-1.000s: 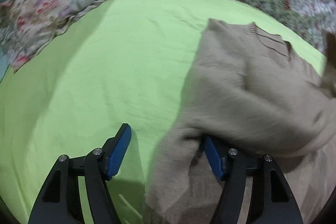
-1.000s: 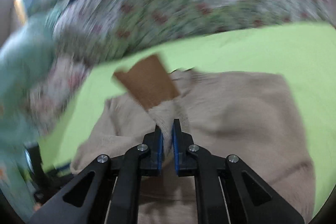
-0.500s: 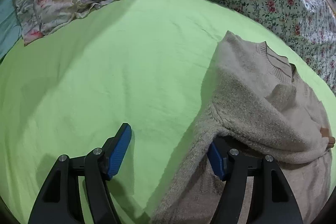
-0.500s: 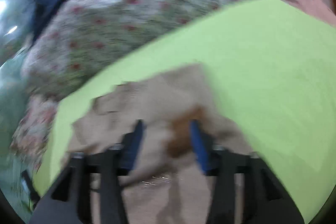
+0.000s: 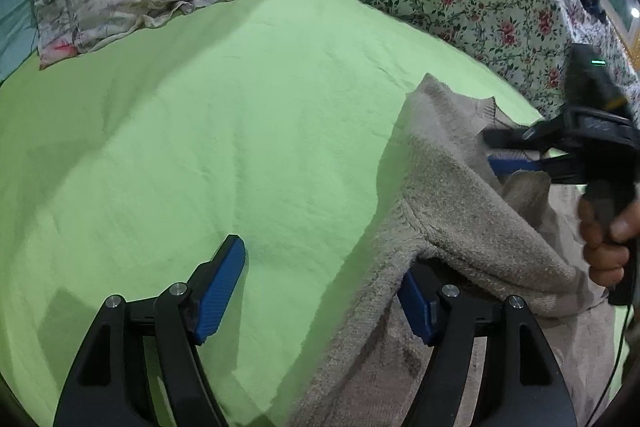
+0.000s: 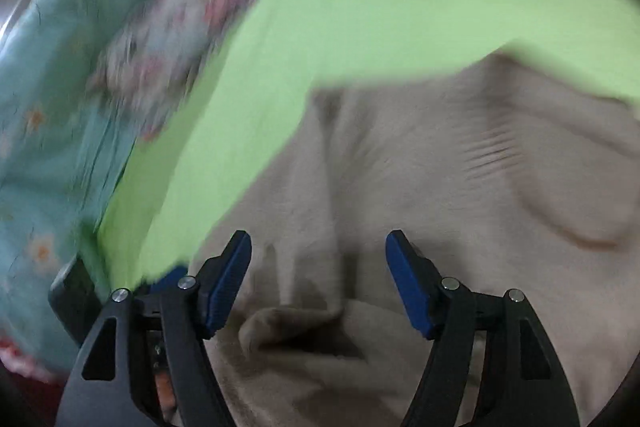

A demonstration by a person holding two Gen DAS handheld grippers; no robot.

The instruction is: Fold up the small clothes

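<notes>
Both tools spread: left tool (image 5: 320,291) straddles the sweater (image 5: 460,211) edge; right tool (image 6: 318,281), just opened, hovers empty. Pinch the edge squarely toward three o'clock.

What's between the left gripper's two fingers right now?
In the left wrist view, bare green sheet fills most of the gap in the left gripper; the beige sweater drapes over its right finger only.

Right gripper (image 6: 318,279): jaws wide apart, just been opening, nothing clamped, above the beige sweater (image 6: 440,187). Sweater lies on green sheet (image 6: 360,15). View motion-blurred.
</notes>
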